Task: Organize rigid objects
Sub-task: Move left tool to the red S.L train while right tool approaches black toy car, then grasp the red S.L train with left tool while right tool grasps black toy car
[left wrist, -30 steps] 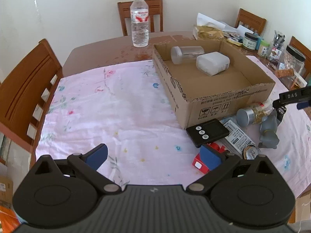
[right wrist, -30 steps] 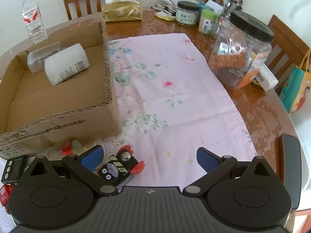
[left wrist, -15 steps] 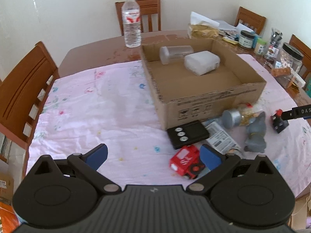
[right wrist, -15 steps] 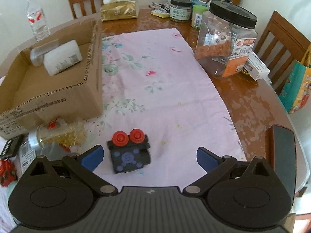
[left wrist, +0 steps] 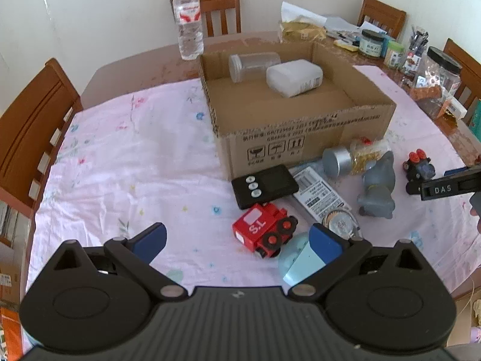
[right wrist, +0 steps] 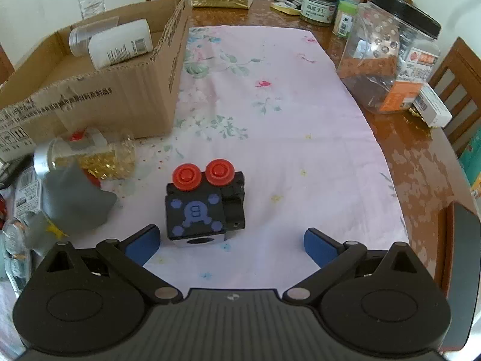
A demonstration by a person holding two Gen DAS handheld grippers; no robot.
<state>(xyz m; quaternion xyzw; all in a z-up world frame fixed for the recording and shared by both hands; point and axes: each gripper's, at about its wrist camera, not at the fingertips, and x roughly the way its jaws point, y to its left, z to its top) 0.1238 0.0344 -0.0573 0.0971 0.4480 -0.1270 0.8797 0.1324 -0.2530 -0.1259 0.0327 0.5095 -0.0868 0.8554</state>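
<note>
An open cardboard box stands on the pink floral cloth and holds a clear jar and a white bottle. In front of it lie a black timer, a red toy train, a silver-capped jar of gold bits, a grey figurine and a black toy with red wheels. My left gripper is open just in front of the red train. My right gripper is open, with the black toy lying just ahead of its fingers, closer to the left one.
A water bottle stands behind the box. Jars and a big clear canister crowd the far right of the wooden table. Wooden chairs ring the table. A light blue object lies by my left gripper's right finger.
Both grippers have pulled back from the box. The black toy, near my right gripper's left finger a second ago, now lies free on the cloth. The red train has come into fuller view.
</note>
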